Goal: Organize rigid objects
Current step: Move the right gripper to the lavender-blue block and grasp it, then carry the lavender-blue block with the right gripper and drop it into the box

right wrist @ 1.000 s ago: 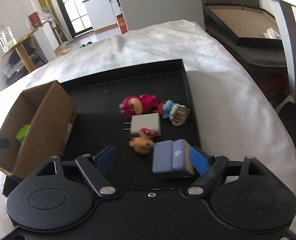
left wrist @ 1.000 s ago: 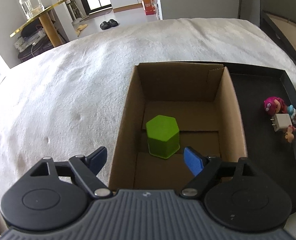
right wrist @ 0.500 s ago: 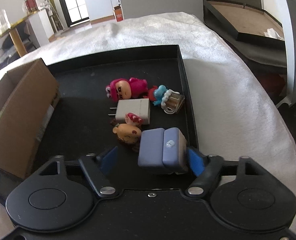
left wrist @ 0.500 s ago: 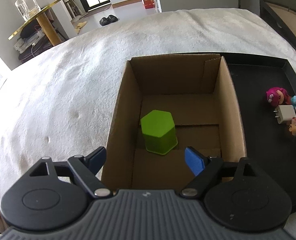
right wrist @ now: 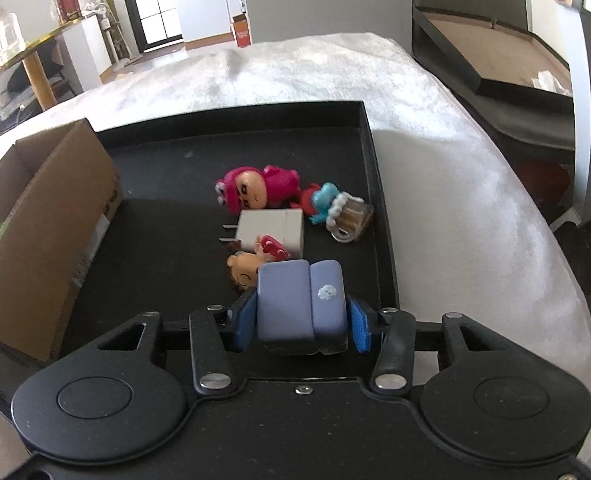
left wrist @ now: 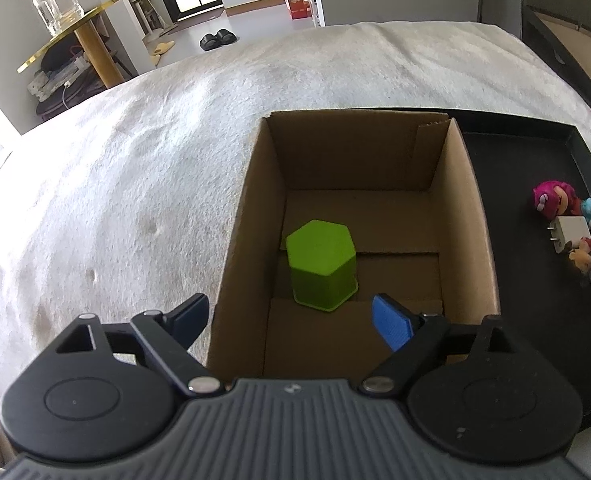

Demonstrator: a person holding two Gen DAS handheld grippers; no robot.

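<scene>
Since half a second earlier, the right gripper (right wrist: 300,322) had narrowed its jaws until both pads pressed the sides of the blue-grey block (right wrist: 301,304); the left gripper (left wrist: 289,316) kept its jaws wide apart. Ahead of those spread jaws the cardboard box (left wrist: 469,216) held the green hexagonal block (left wrist: 321,264), upright. Beyond the clamped block, the black tray (right wrist: 375,184) carried the white charger (right wrist: 273,230) and pink figurine (right wrist: 255,190).

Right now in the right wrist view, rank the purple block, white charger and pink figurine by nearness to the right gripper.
1. Purple block, between the right gripper's fingers.
2. White charger, just beyond the block.
3. Pink figurine, farthest, behind the charger.
</scene>
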